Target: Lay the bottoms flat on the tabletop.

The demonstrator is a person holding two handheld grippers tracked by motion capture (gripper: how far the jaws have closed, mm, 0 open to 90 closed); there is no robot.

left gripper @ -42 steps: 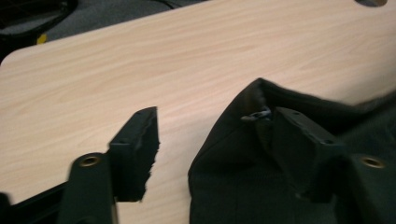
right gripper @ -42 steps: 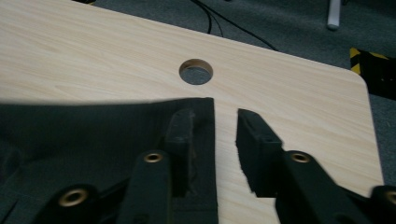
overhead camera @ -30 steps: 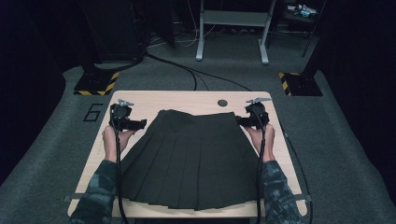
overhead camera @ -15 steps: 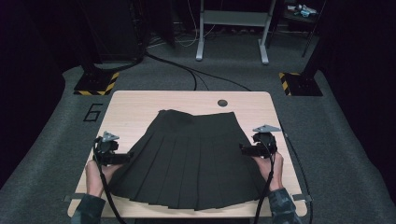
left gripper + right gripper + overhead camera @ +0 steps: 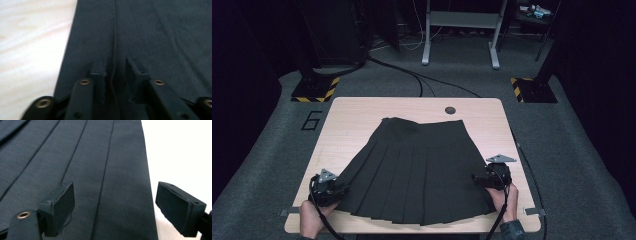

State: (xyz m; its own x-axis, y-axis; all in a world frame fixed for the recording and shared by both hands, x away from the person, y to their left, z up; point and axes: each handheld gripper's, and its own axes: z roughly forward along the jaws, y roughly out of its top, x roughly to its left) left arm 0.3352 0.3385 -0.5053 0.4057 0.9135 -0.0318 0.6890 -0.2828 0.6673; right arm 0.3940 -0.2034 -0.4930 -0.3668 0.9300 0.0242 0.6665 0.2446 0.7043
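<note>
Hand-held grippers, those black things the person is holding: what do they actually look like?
Each hand-held gripper, left and right, is a chunky black unit topped by a grey three-cornered plate, with a black cable trailing back. Up close, its two flat black jaws carry brass-coloured rivets. A dark patterned sleeve shows at the person's right wrist.

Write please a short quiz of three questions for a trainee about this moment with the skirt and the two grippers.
1. True or false: the right gripper has its jaws wide apart over the edge of the skirt.
2. The left gripper has its jaws: A) wide open above bare table, B) close together with a fold of skirt between them, C) around a cable.
3. Fill in: near the table's far edge sits a small dark round ____.

Key: 1 true; 2 B; 3 hole (likely a cable opening).
</note>
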